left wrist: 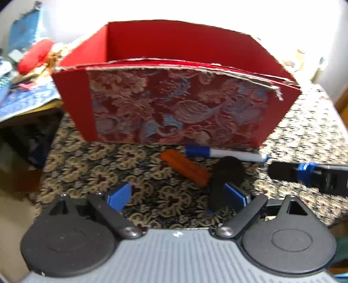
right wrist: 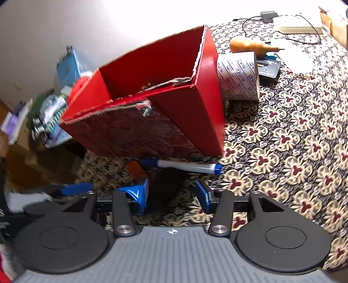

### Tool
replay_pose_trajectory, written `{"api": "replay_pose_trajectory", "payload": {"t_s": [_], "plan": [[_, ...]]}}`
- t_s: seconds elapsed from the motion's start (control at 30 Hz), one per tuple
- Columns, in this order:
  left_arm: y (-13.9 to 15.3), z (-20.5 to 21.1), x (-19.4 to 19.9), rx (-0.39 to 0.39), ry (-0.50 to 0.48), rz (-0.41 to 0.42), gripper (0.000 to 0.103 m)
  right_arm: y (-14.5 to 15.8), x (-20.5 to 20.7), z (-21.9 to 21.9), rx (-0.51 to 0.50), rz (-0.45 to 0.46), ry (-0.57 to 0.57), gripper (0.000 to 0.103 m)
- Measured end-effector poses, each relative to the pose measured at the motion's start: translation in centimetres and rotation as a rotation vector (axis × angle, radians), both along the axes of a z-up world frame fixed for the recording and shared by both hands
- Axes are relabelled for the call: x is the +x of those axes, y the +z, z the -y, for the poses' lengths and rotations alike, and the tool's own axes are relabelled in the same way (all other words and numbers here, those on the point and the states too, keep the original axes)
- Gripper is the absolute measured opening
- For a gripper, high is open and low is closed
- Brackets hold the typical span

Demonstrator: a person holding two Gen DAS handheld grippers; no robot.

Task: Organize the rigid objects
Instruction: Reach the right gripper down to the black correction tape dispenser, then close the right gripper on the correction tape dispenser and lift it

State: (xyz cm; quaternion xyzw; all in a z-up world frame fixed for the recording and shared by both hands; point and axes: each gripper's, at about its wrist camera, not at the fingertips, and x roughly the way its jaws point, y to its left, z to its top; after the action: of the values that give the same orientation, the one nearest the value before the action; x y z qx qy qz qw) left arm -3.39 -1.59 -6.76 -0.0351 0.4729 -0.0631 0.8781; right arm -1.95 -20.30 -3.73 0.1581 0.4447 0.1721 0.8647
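Observation:
A red box (left wrist: 174, 104) with a brocade front stands on the patterned tablecloth (left wrist: 87, 169); it is also in the right wrist view (right wrist: 152, 122). Before it lie a blue-and-white marker (left wrist: 228, 153) (right wrist: 189, 166), an orange screwdriver handle (left wrist: 184, 169) (right wrist: 137, 169) and a flat black object (left wrist: 228, 172) (right wrist: 165, 187). My left gripper (left wrist: 178, 193) is open, low over the cloth, the orange handle just ahead of its gap and the black object by its right pad. My right gripper (right wrist: 171, 196) is open with the black object between its fingers, apart from the right pad.
To the right of the box are a printed tape roll (right wrist: 238, 76), a wooden-handled awl (right wrist: 250, 44), a small black device (right wrist: 268, 68) and a charger with cable (right wrist: 268, 16). Packets and a red item (left wrist: 34, 56) crowd the left, where the table drops off.

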Motion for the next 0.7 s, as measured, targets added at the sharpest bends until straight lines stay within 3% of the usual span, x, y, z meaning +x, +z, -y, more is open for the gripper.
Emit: {"api": "replay_pose_trajectory", "payload": {"t_s": [0.13,0.4,0.7], "plan": [[-0.6,-0.4,0.4,-0.012,-0.049,-0.01,0.092,0.3,-0.3,-0.2,0.028,0.043,-0.051,0.033],[-0.7,-0.5,1.3,-0.089,-0.195,-0.006,0.092,-1.0,1.0,-0.4,0.04,-0.047,-0.135,0.033],[-0.8,2.7,1.7,-0.121,-0.429,0.011,0.09,-2.5,1.7,-1.1,0.073,-0.1,-0.111,0.03]]}}
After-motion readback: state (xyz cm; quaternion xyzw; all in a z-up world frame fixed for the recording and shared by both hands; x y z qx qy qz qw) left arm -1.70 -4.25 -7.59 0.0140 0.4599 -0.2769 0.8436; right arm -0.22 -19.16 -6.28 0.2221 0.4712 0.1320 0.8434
